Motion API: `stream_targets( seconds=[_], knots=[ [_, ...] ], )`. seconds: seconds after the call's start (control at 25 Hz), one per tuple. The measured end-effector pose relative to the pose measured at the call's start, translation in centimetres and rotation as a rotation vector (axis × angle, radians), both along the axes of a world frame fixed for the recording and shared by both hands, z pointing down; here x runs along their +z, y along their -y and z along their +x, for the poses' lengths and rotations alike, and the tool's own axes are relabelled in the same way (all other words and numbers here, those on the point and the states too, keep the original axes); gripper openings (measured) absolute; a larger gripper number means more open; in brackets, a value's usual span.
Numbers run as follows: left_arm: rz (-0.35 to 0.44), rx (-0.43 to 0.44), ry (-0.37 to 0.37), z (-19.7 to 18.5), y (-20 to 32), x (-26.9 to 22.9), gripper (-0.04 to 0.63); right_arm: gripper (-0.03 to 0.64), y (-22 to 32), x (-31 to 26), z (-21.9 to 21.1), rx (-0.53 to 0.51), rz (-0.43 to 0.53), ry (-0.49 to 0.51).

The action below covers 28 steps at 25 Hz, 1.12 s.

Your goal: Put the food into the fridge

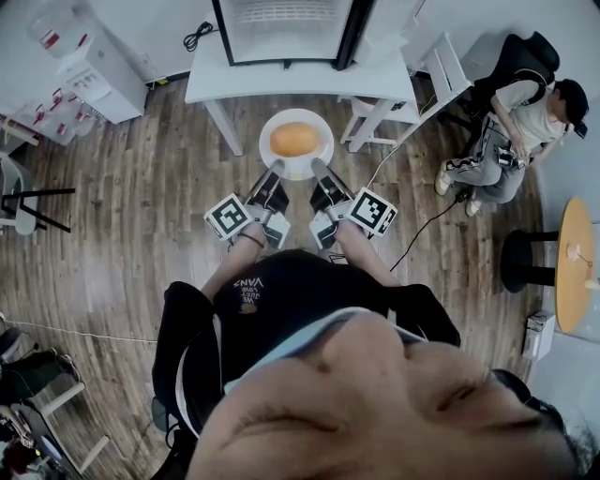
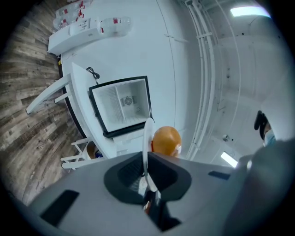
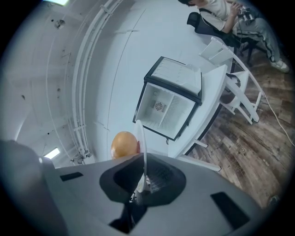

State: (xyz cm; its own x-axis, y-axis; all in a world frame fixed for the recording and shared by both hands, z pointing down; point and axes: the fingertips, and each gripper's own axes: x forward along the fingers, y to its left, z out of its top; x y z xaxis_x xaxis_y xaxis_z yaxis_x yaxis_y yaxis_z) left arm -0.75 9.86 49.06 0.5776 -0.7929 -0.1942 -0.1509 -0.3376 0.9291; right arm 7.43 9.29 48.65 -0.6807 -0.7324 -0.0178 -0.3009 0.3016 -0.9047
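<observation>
Wooden floor (image 1: 122,216); fridge (image 1: 286,28) on white table (image 1: 216,80) ahead. We find left gripper (image 1: 277,167) and right gripper (image 1: 317,165) each clamped on opposite rims of the level plate (image 1: 296,172); the bun (image 1: 295,140) lies centred, long axis left-to-right.

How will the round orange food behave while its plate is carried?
The round orange food lies loose on the plate, so it probably rolls if tilted. The plate seems stiff: the left gripper and right gripper clamp only its near rim.
</observation>
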Motion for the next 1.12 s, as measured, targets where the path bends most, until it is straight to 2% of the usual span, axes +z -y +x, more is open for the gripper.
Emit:
stream_targets(
  seconds=[0.32,0.52,0.96,1.12],
  knots=[
    [-0.021,-0.054,-0.026,1.4,1.0,0.6,0.025,0.021,1.4,0.2,1.5,-0.061,0.001,-0.019],
    [-0.028,-0.068,-0.032,0.7,2.5,0.5,0.025,0.021,3.0,0.5,0.7,-0.080,-0.011,-0.005],
    [-0.007,-0.044,-0.034,0.2,4.9,1.4,0.025,0.021,5.2,1.6,0.3,-0.050,0.003,-0.003],
    [-0.012,-0.024,-0.031,-1.0,8.6,1.0,0.025,0.021,8.7,1.1,-0.9,-0.034,0.004,-0.009]
  ],
)
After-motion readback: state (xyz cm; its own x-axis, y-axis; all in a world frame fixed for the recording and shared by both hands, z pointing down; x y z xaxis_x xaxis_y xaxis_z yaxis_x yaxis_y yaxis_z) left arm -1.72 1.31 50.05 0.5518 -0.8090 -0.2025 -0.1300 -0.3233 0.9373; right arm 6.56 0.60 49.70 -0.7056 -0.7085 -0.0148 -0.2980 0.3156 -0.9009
